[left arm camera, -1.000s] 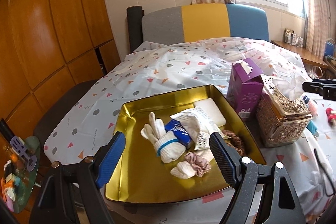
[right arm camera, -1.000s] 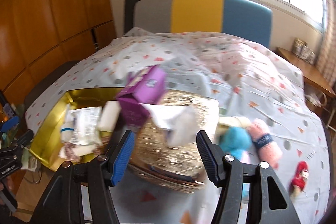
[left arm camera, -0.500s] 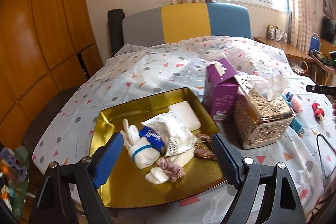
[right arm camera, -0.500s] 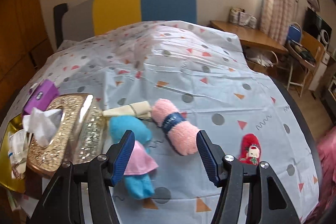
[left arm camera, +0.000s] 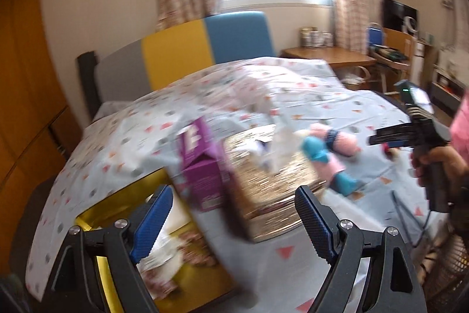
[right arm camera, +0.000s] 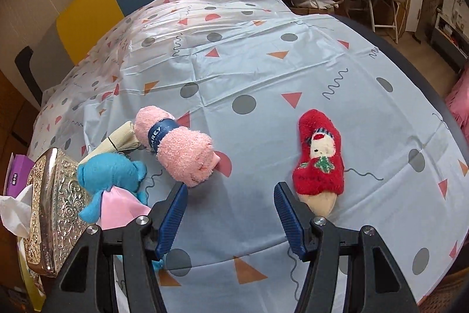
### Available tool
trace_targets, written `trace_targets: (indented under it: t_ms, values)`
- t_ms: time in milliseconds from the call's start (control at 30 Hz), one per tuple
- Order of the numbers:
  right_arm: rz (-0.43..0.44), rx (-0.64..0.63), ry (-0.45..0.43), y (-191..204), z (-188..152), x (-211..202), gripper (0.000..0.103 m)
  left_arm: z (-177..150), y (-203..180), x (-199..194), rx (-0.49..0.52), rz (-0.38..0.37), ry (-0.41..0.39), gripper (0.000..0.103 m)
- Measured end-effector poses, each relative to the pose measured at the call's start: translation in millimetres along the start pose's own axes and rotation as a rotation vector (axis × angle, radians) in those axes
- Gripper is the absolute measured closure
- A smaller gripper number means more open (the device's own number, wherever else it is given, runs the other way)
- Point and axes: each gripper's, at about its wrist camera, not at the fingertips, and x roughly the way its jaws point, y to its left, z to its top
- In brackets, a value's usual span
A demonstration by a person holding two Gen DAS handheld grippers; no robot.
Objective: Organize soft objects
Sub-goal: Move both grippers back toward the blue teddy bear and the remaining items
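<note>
I see sock (right arm camera: 319, 154) right of towel roll (right arm camera: 178, 148), plush toy (right arm camera: 110, 181) left, tissue box (right arm camera: 55, 204) leftmost, all on the bedsheet (right arm camera: 263, 63).

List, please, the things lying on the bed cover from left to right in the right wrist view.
Purple box → ornate gold tissue box → blue plush toy → rolled pink towel → red sock. The cream cloth behind the plush toy overlaps it, so I leave it out.

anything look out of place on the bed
Yes: the red fuzzy sock lies alone on the patterned sheet, apart from the pink rolled towel and blue plush toy clustered beside the gold tissue box.
</note>
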Motion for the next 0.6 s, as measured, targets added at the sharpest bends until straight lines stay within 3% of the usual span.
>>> trace_targets:
  t_ms: [133,267,467,600]
  values:
    - [0.174,-0.040,0.056,11.7,-2.8,3.4,0.041,6.5,-23.7,4.8,0.006,-0.063,0.005,0.017]
    - [0.296,-0.204,0.123,56.7,-19.6,10.2,0.041,3.5,-32.6,10.6,-0.012,-0.100,0.041,0.017]
    - [0.245,-0.362,0.161,94.2,-43.3,20.2,0.041,-2.5,-31.2,11.3,-0.027,-0.105,0.052,0.017]
    - [0.225,-0.283,0.113,73.3,-28.8,13.7,0.041,-0.9,-29.9,15.8,-0.026,-0.125,0.060,0.017]
